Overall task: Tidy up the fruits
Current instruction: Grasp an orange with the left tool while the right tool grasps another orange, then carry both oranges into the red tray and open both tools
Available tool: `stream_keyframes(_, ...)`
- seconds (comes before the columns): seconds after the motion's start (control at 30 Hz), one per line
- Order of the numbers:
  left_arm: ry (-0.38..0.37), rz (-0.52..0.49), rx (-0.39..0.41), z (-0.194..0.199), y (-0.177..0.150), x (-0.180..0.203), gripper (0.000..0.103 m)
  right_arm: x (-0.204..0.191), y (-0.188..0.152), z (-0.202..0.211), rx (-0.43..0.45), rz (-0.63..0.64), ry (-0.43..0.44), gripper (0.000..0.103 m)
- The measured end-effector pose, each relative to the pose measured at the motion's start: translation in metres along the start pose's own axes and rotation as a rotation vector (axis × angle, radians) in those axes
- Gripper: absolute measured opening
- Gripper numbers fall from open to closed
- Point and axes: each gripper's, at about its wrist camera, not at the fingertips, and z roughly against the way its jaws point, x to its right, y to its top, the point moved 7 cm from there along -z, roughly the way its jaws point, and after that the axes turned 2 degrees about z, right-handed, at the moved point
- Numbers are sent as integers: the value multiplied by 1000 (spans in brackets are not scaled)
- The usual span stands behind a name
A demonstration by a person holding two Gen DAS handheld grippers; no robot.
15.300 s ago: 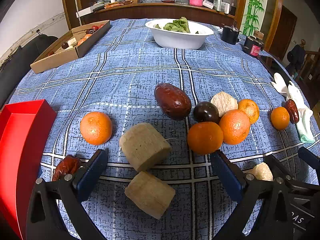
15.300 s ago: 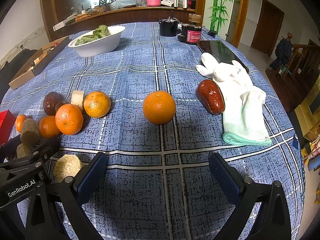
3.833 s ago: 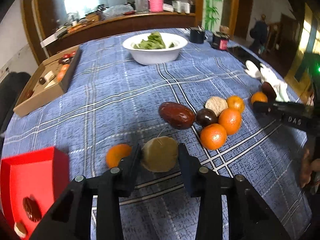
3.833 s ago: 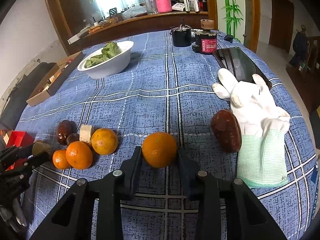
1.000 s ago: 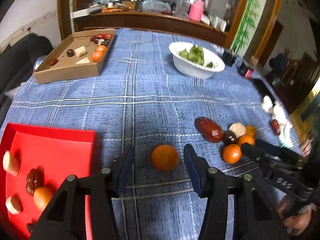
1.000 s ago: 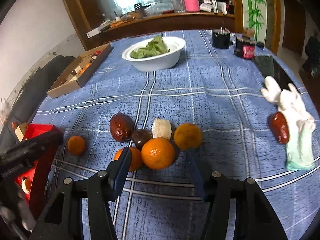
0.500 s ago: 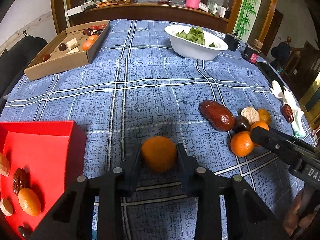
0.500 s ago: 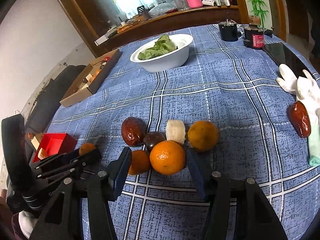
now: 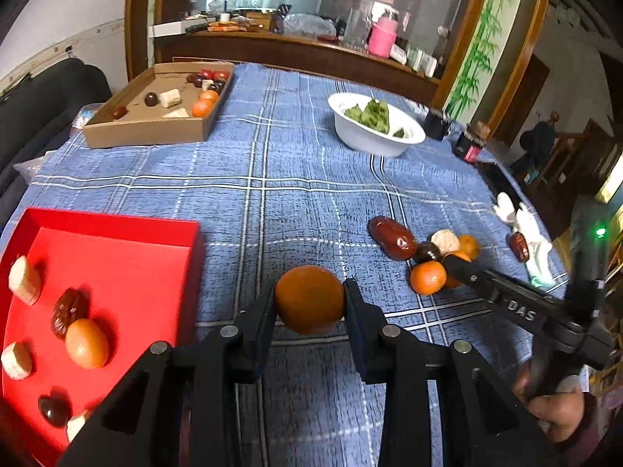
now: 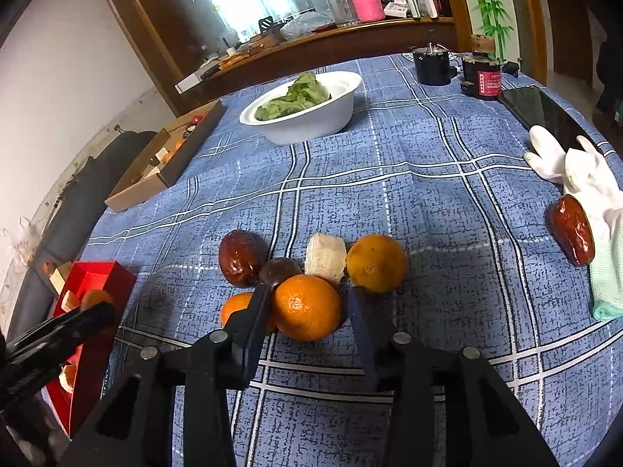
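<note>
Table (image 9: 296, 163): one, under a blue plaid cloth; everything stands on it.
Red tray (image 9: 117, 257): one, at the table's left edge. The left wrist view shows seven pieces in it: one orange fruit, one wrinkled date, one dark round fruit and four pale chunks, one of them half hidden behind the left gripper's frame.
Cardboard box (image 9: 155, 132): one, at the far left, with assorted small fruit inside; too small to count.
White bowl (image 10: 307, 116): one, far centre, holding green leaves.
White gloves (image 10: 584, 179): a pile at the right edge; one date (image 10: 572, 229) lies touching it.
Fruit cluster: six pieces touching or nearly so in the right wrist view: three oranges, one large date (image 10: 241, 257), one dark round fruit (image 10: 280, 270), one pale chunk (image 10: 325, 257).
Left gripper (image 9: 309, 303): closed on one tangerine (image 9: 309, 297), both pads pressed against its sides. The fruit sits just right of the red tray's near corner; whether it is lifted clear of the cloth I cannot tell.
Right gripper (image 10: 307, 311): jaws at a medium gap, straddling the front orange (image 10: 305, 307) of the cluster. The left pad is against or just beside the fruit, the right pad stands a little apart. A smaller orange (image 10: 237, 307) lies just outside the left finger; the third orange (image 10: 375, 262) lies just beyond the right fingertip.
</note>
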Motion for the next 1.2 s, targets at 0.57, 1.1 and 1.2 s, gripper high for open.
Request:
stream_keyframes(0.57,204,150,142,94,2,-102,32,-24,3,23,97,101,-12,39)
stream_keyframes(1.1,277,341,139,105,-36,-208,33,-144,-7,41,69,262,170,40)
stream_keyframes(1.2,279,361,131,102,-45,-220,33,-177,-15,35,33,281,239,40)
